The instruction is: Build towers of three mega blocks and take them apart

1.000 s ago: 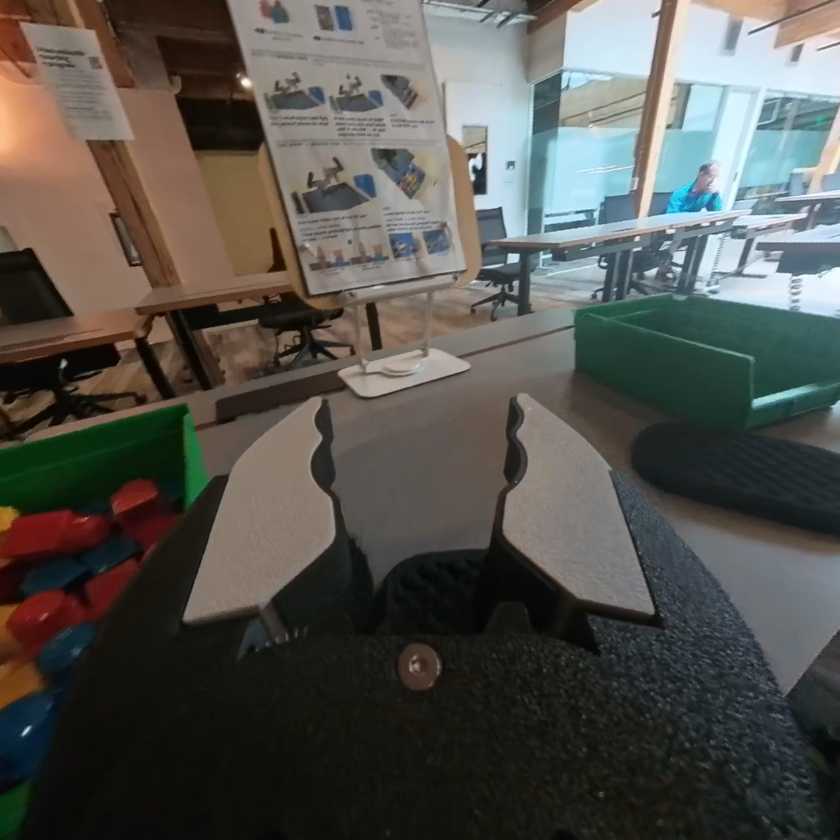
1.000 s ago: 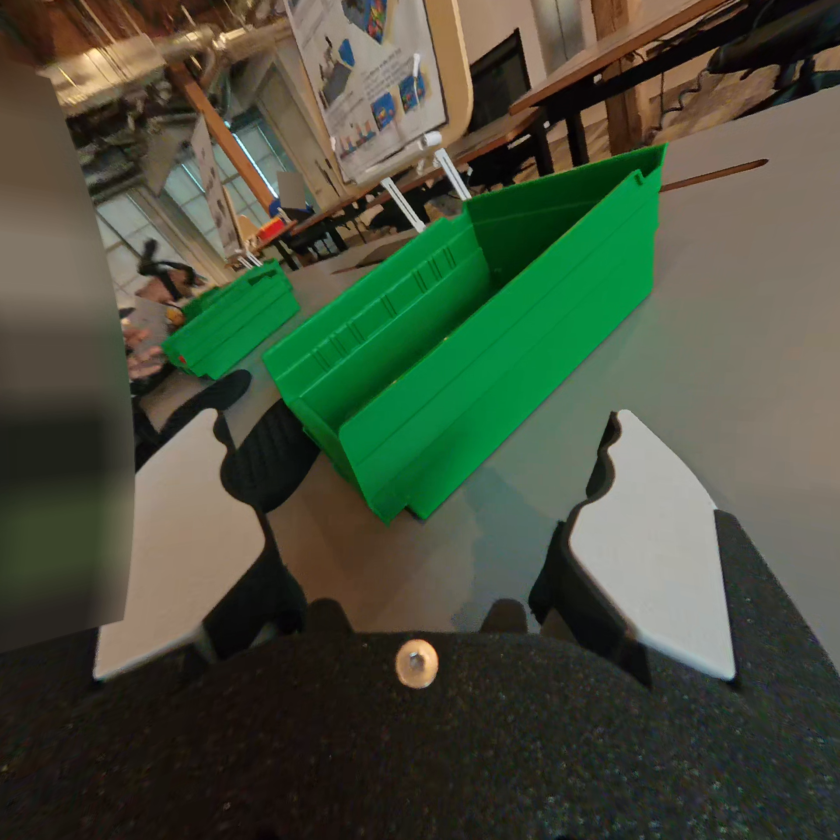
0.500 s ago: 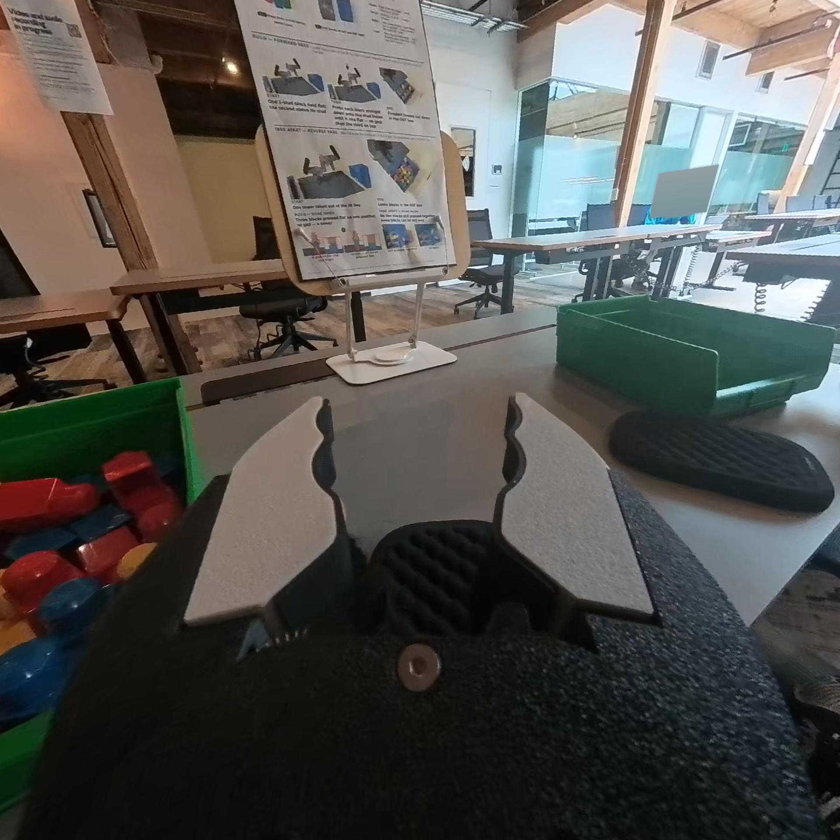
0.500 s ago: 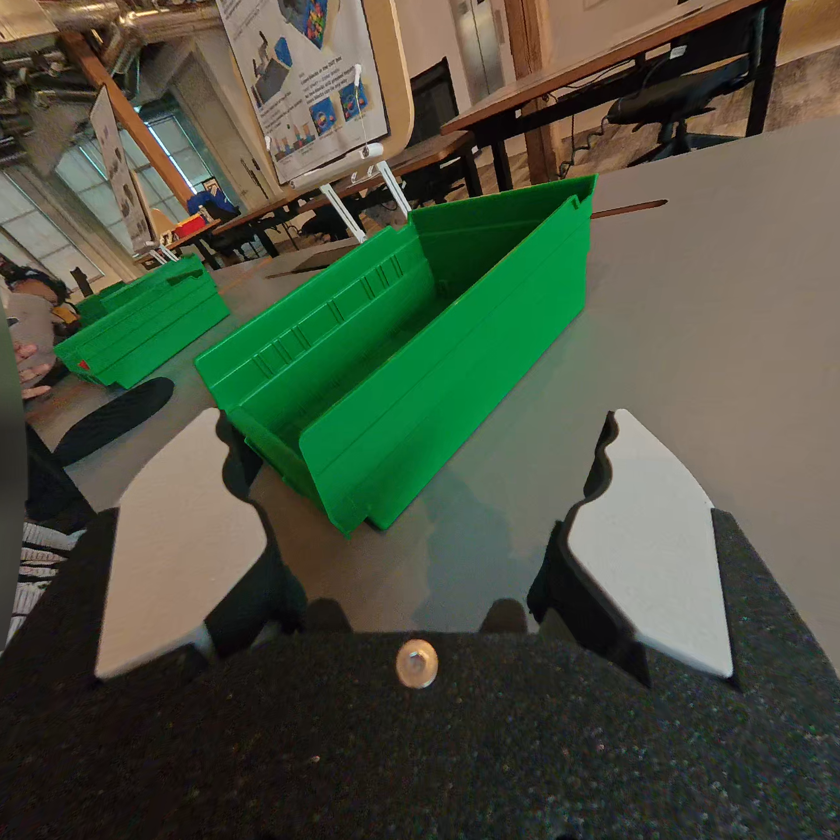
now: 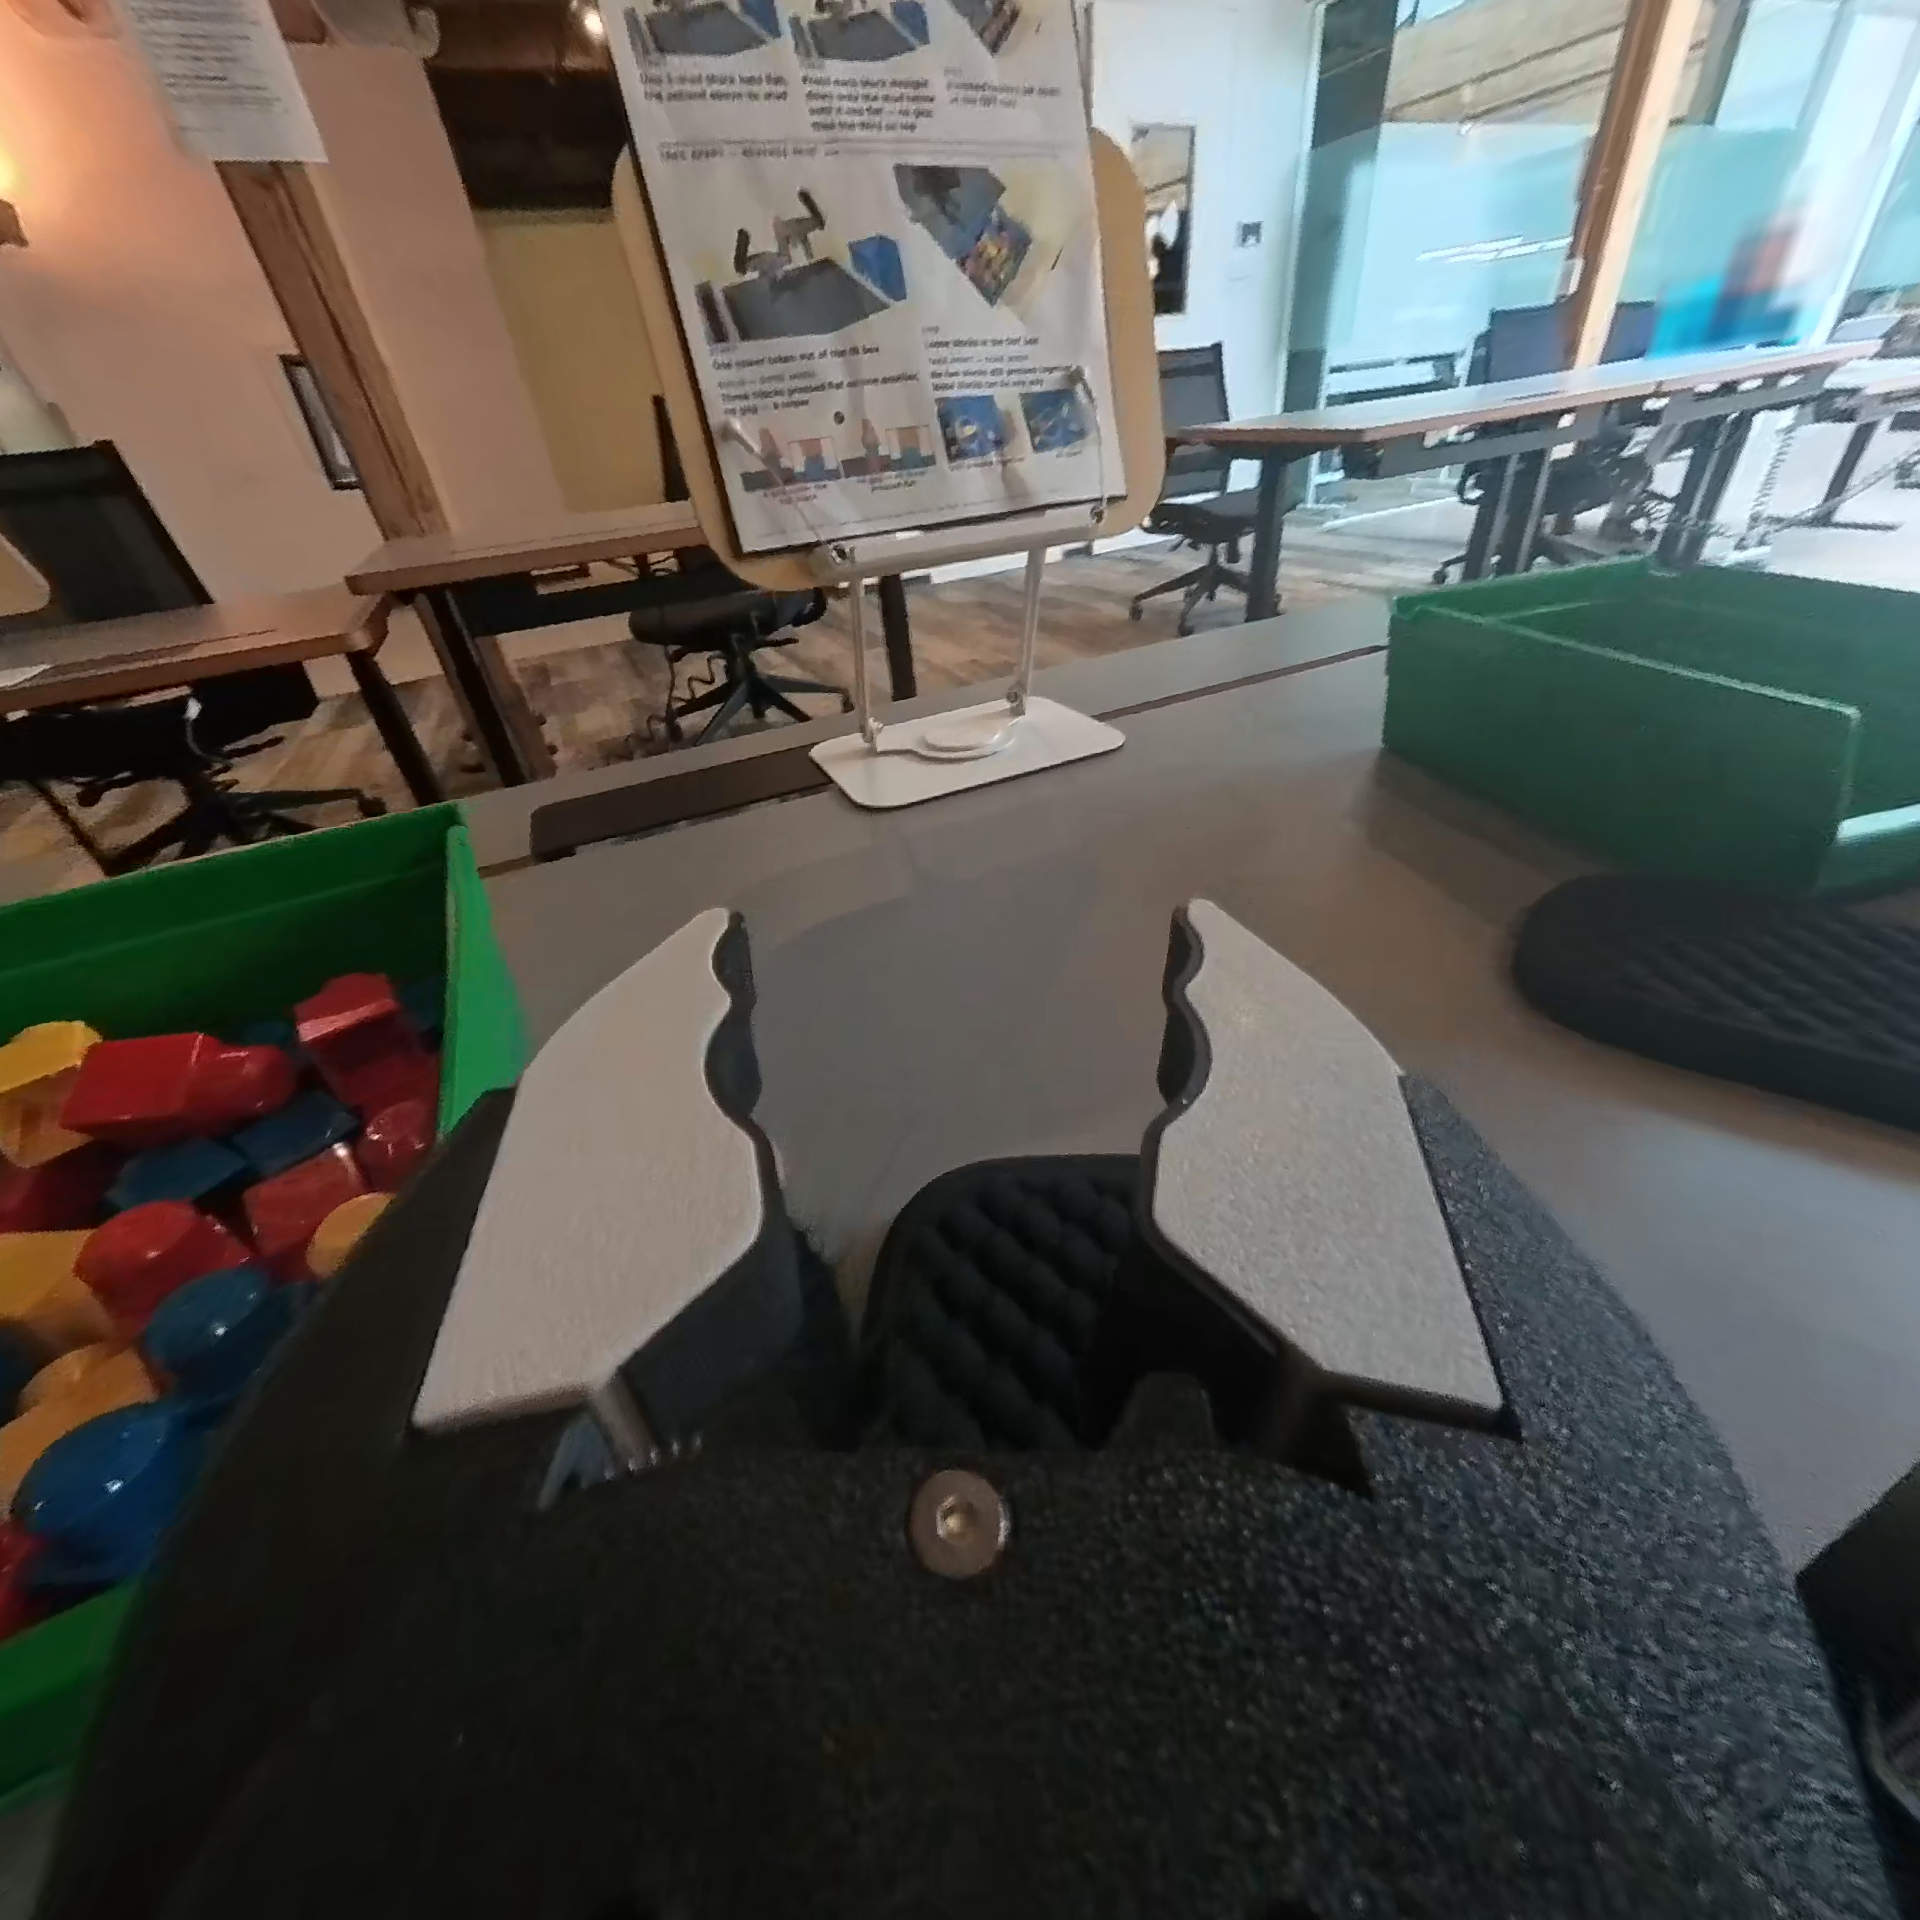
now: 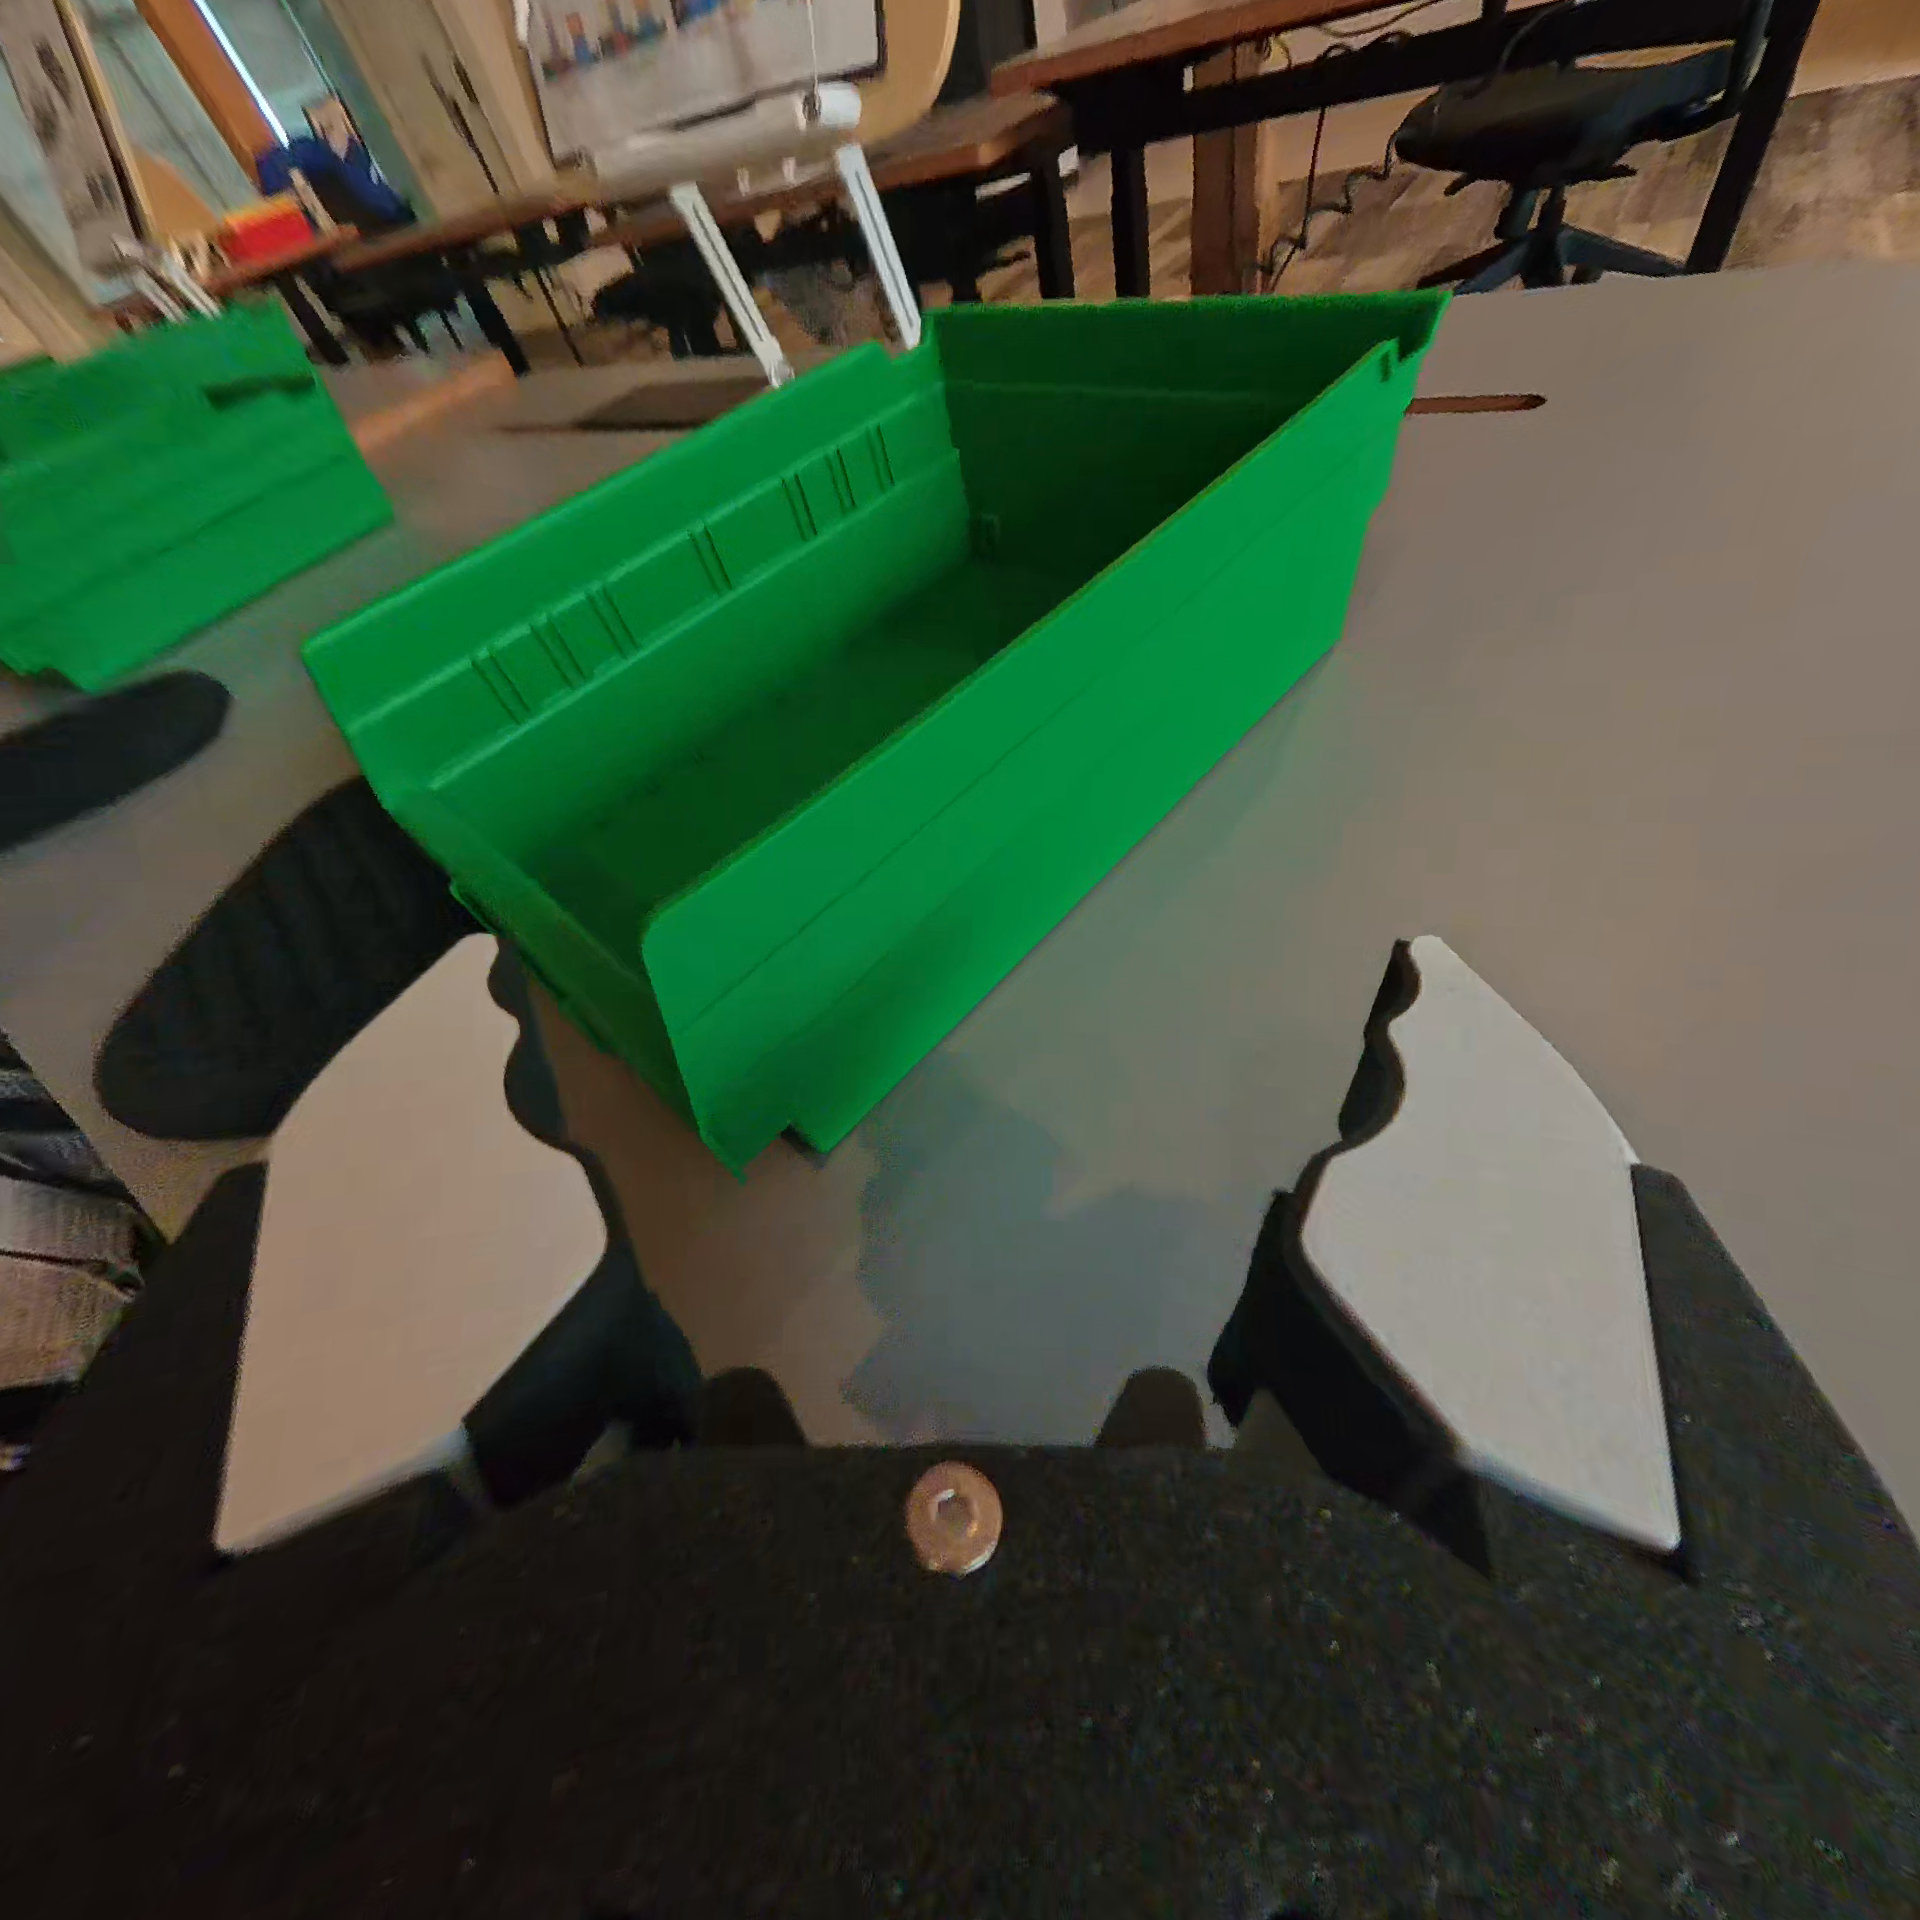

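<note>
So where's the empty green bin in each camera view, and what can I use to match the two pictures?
Left wrist view: the empty green bin sits at the right edge, past the black textured pad.
Right wrist view: the same bin fills the centre, just beyond the open fingers, and nothing shows inside it.
Shared landmark: the white document stand holding the instruction sheet, centre in the left view, and behind the bin in the right view.

1. Mega blocks (image 5: 177,1195): red, blue and yellow glossy plastic pieces, all loose, none joined into a tower.
2. Pose: heaped at random angles, touching and overlapping.
3. Location: inside a green bin (image 5: 239,925) at the left on the table (image 5: 966,935); the heap's depth cannot be determined.
</note>
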Demonstrator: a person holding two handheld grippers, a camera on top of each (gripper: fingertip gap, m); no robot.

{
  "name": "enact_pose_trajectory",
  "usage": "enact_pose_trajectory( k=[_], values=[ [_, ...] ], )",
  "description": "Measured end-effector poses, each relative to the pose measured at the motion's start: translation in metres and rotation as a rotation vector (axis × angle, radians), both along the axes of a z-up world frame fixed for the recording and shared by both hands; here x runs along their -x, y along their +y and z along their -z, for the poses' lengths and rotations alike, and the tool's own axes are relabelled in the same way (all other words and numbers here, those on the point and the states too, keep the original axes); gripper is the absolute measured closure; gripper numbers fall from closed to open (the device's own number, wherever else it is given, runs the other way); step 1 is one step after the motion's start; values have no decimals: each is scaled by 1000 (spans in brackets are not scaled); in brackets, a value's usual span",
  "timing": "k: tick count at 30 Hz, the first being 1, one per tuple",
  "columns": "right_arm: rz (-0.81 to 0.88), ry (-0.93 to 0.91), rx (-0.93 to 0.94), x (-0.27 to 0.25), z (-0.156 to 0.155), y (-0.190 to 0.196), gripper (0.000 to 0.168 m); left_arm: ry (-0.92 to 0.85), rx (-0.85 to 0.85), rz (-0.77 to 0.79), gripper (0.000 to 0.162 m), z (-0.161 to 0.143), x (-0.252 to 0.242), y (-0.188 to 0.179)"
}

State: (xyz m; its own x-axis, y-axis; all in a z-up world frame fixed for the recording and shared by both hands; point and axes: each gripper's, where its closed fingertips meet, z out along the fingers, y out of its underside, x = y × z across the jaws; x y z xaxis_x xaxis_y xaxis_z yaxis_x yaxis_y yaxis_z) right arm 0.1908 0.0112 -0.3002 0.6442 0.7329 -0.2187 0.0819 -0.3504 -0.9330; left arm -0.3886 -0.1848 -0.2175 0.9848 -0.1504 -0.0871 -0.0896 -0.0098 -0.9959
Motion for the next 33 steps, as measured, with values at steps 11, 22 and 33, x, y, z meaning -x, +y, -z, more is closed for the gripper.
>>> enact_pose_trajectory(
  k=[11, 22, 33],
  values=[
    [15, -190, -215, 2, 14, -10, 26, 50, 26, -50, 86, 18, -9, -11],
    [182, -44, -479, 24, -54, -14, 40, 78, 25, -66, 87, 20, -6, -19],
    [-55, 450, -965, 337, -223, -139, 87, 60, -107, -43, 93, -26, 11, 18]
  ],
)
